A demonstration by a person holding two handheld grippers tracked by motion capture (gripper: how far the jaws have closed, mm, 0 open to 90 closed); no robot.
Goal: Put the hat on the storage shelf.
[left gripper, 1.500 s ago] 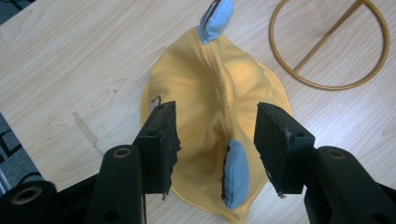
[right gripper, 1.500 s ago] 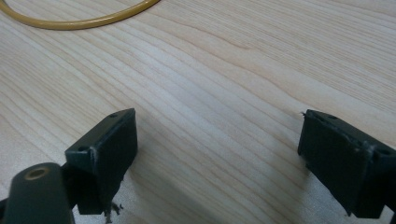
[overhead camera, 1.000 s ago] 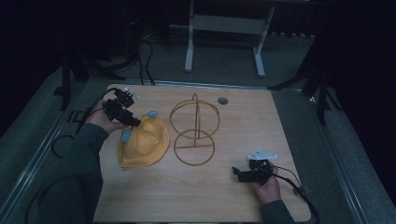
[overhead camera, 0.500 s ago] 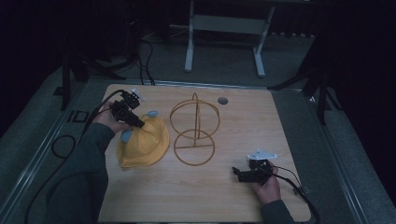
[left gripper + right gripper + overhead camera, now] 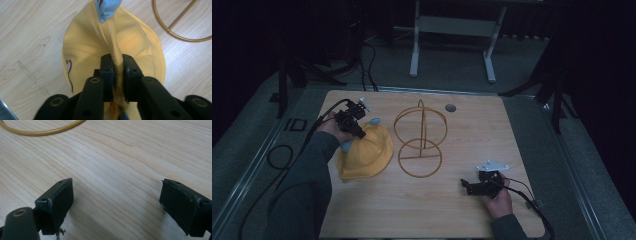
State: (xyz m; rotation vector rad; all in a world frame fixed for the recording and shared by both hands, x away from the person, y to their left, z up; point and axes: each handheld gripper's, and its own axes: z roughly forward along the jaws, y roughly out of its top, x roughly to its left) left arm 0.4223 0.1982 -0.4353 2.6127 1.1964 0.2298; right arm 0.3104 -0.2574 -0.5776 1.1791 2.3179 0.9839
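High view: a wooden tabletop (image 5: 422, 210) carries a yellow hat (image 5: 367, 155) at left of centre and, just beside it to the right, a gold wire stand (image 5: 419, 142) made of rings. A small grey disc (image 5: 450, 107) lies near the upper edge. The left gripper (image 5: 357, 131), at upper left, rests on the hat's upper edge; the right gripper (image 5: 469, 186) lies low on the tabletop at lower right, well apart from the stand.

Left gripper view: the left gripper (image 5: 117, 75) has its jaws pressed together on a raised fold of the yellow hat (image 5: 140, 47); a blue patch (image 5: 107, 10) shows at the top, and the wire stand (image 5: 175, 31) curves at upper right.

Right gripper view: the right gripper (image 5: 116, 205) has its jaws spread wide over bare tabletop (image 5: 120, 157), holding nothing; an arc of the wire stand (image 5: 47, 131) crosses the upper left.
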